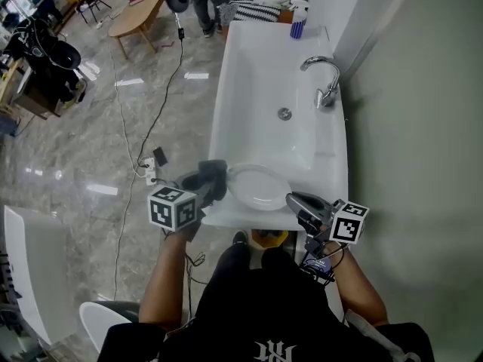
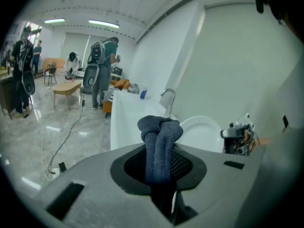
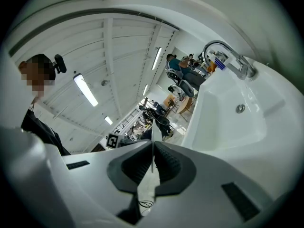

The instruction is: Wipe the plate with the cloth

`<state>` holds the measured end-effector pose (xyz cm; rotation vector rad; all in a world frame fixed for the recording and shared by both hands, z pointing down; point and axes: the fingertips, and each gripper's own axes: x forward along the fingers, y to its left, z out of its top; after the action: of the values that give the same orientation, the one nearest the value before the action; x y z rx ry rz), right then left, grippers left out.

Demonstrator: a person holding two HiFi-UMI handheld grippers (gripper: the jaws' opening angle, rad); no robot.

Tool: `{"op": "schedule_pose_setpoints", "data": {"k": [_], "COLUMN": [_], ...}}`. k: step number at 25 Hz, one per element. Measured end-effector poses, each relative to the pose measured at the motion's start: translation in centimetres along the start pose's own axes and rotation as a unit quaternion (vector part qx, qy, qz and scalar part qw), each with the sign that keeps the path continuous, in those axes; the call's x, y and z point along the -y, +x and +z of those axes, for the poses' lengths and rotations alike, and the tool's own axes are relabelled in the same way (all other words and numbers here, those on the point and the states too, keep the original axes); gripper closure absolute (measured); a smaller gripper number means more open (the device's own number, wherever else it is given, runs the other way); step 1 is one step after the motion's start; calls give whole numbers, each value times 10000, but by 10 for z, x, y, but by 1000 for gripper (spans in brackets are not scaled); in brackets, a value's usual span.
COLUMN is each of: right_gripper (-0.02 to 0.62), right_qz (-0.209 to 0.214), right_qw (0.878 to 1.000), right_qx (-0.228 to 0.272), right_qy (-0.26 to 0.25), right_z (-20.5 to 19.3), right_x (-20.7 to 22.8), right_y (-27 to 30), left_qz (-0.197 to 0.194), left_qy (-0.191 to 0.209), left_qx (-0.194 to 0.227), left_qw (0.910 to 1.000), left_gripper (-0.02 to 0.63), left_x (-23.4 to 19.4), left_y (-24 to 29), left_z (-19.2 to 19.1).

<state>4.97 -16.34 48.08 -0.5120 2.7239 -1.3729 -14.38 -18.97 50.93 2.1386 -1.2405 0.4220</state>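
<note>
While on sink edge (image 1: 243, 219), plate (image 1: 260, 188) beside cloth (image 1: 210, 176).

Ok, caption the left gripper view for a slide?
Left hand-held gripper clamps a grey cloth, facing the white plate at the sink.

The only lettering in sight was a white emblem (image 1: 269, 350) on the person's black shirt (image 1: 249, 300), at the bottom edge of the head view, and its stylised characters could not be read with certainty. The left gripper (image 1: 213, 178) and the right gripper (image 1: 293, 200) each carried a cube faced with black-and-white square code markers, patterns without letters or digits. The label on the blue spray bottle (image 1: 299, 23) at the far edge of the sink (image 1: 226, 89) was too small to read.
</note>
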Motion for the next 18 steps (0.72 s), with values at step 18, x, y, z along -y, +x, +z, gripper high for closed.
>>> {"op": "schedule_pose_setpoints", "data": {"k": [18], "right_gripper": [583], "right_qz": [65], "right_qw": [9999], "right_qx": [140], "right_qy": [24], "right_z": [-2], "right_x": [-5], "right_y": [-7], "left_qz": [-1074], "left_qy": [350], "left_qx": [-137], "left_qw": [9935], "left_gripper": [543], "left_x": [102], "left_y": [42], "left_z": [2]}}
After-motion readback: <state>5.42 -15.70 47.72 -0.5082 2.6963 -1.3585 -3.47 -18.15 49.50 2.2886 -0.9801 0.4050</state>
